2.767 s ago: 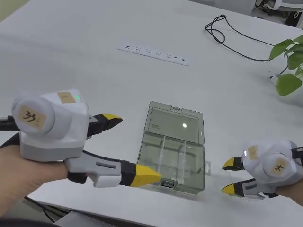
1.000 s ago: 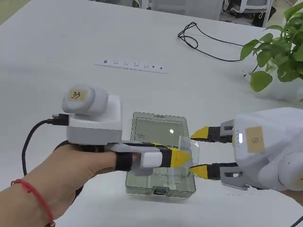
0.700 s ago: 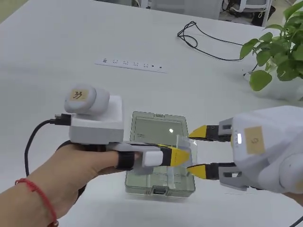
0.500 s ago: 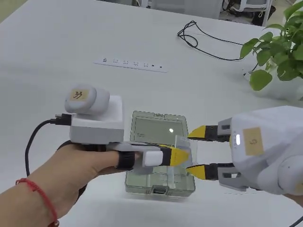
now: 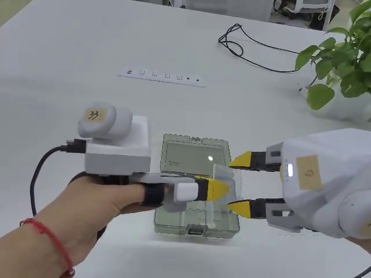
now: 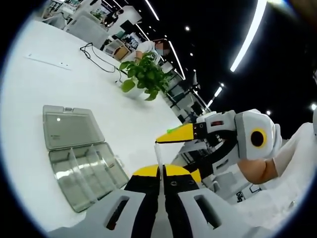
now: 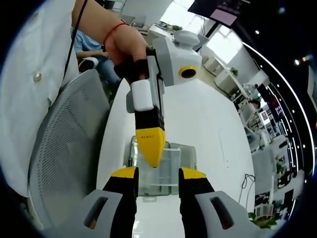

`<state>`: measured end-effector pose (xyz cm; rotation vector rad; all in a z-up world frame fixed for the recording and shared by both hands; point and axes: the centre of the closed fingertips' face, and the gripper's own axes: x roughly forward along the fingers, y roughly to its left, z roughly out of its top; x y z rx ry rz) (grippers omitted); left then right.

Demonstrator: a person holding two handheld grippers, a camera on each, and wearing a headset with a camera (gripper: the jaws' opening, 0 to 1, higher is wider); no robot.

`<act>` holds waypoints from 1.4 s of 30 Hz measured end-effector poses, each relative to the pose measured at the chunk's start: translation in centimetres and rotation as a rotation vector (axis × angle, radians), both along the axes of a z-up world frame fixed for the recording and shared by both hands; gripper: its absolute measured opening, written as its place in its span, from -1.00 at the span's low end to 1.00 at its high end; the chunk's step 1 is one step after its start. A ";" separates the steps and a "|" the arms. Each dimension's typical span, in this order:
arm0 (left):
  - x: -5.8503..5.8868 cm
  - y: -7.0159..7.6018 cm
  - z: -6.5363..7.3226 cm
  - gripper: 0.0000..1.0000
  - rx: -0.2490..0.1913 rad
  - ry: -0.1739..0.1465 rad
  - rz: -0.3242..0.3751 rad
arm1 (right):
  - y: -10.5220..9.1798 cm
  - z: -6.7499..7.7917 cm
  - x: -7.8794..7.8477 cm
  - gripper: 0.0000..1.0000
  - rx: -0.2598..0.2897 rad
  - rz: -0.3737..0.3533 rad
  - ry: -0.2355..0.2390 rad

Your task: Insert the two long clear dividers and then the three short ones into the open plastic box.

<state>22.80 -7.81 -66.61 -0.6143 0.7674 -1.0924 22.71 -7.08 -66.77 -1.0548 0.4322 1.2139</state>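
Note:
The open clear plastic box (image 5: pixel 194 217) lies on the white table with its lid (image 5: pixel 194 153) folded back; two long dividers stand in its tray (image 6: pixel 84 171). My left gripper (image 5: pixel 219 188) hovers over the box, shut on a small clear divider (image 5: pixel 226 175), whose thin edge rises between the shut jaws (image 6: pixel 159 157). My right gripper (image 5: pixel 236 183) faces it from the right, open, its yellow jaws above and below the divider without touching it. In the right gripper view the divider (image 7: pixel 171 161) hangs by the left gripper's yellow tip, just ahead of the right gripper (image 7: pixel 158 173).
A white power strip (image 5: pixel 162 77) lies farther back on the table, a black cable (image 5: pixel 255 46) beyond it. A green plant (image 5: pixel 342 58) stands at the back right. A grey mesh chair (image 7: pixel 64 148) is beside the table edge.
Earlier the two grippers stood apart on either side of the box, the left open. Now the left is shut on a clear divider above the box, the right close beside it.

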 end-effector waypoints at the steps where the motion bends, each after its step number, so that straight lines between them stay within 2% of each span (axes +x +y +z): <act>1: 0.0 0.0 0.0 -1.00 0.000 0.001 0.004 | 0.0 0.0 0.0 -0.34 0.001 -0.003 0.001; 3: 0.1 0.2 -0.3 -1.00 0.015 -0.012 0.007 | 0.0 0.3 0.2 -0.35 0.012 -0.012 0.006; 5: 0.0 0.1 -0.1 -1.00 -0.003 0.000 0.008 | 0.0 0.6 0.2 -0.33 0.021 -0.022 0.016; 6: 0.0 0.2 0.0 -1.00 -0.002 -0.012 0.006 | 0.0 0.8 0.2 -0.32 0.027 -0.019 0.016; 8: -0.1 0.3 -0.1 -1.00 0.030 -0.090 -0.025 | 0.0 1.2 0.0 -0.33 0.059 -0.024 0.055; 9: -0.3 0.2 0.0 -1.00 0.038 -0.115 -0.041 | -0.1 1.4 0.1 -0.33 0.069 -0.027 0.065; 11: -0.8 0.0 0.4 -1.00 0.038 -0.182 -0.082 | -0.2 2.0 0.1 -0.35 0.125 -0.041 0.129; 12: -1.0 0.0 0.5 -1.00 0.040 -0.233 -0.102 | -0.2 2.4 -0.1 -0.37 0.163 -0.040 0.193; 13: -1.2 0.0 0.7 -1.00 0.038 -0.270 -0.117 | -0.2 2.7 -0.3 -0.40 0.187 -0.038 0.232; 14: -1.6 -0.1 0.9 -1.00 0.034 -0.308 -0.140 | -0.2 3.1 -0.7 -0.44 0.213 -0.017 0.293; 15: -1.9 -0.1 0.9 -1.00 0.039 -0.326 -0.155 | -0.2 3.2 -1.3 -0.45 0.221 -0.003 0.352; 16: -2.0 0.0 0.7 -1.00 0.047 -0.350 -0.170 | -0.3 3.2 -1.5 -0.46 0.221 0.003 0.385; 17: -2.2 0.0 0.7 -1.00 0.061 -0.408 -0.196 | -0.4 3.4 -1.6 -0.49 0.216 0.025 0.412; 18: -2.4 -0.1 0.8 -1.00 0.064 -0.450 -0.212 | -0.5 3.6 -1.9 -0.51 0.210 0.044 0.440; 20: -3.0 -0.1 0.9 -1.00 0.072 -0.492 -0.250 | -0.5 4.1 -2.1 -0.59 0.213 0.073 0.479; 21: -3.2 -0.1 1.1 -1.00 0.064 -0.520 -0.260 | -0.3 4.4 -2.4 -0.62 0.227 0.082 0.524; 23: -3.4 -0.1 1.3 -1.00 0.058 -0.529 -0.264 | -0.1 4.6 -2.7 -0.67 0.241 0.093 0.580; 24: -3.4 -0.1 1.6 -1.00 0.049 -0.554 -0.265 | 0.0 4.7 -3.2 -0.68 0.230 0.119 0.608; 26: -3.5 0.0 2.0 -1.00 0.039 -0.578 -0.267 | 0.1 4.4 -3.6 -0.72 0.202 0.148 0.627; 28: -3.6 0.1 2.5 -1.00 0.024 -0.594 -0.269 | 0.1 4.2 -3.7 -0.75 0.180 0.166 0.632; 33: -3.8 0.1 2.8 -1.00 0.021 -0.633 -0.282 | 0.7 4.2 -4.3 -0.79 0.170 0.192 0.657; 42: -4.2 0.1 2.9 -1.00 0.011 -0.642 -0.284 | 0.8 3.7 -4.7 -0.90 0.142 0.228 0.667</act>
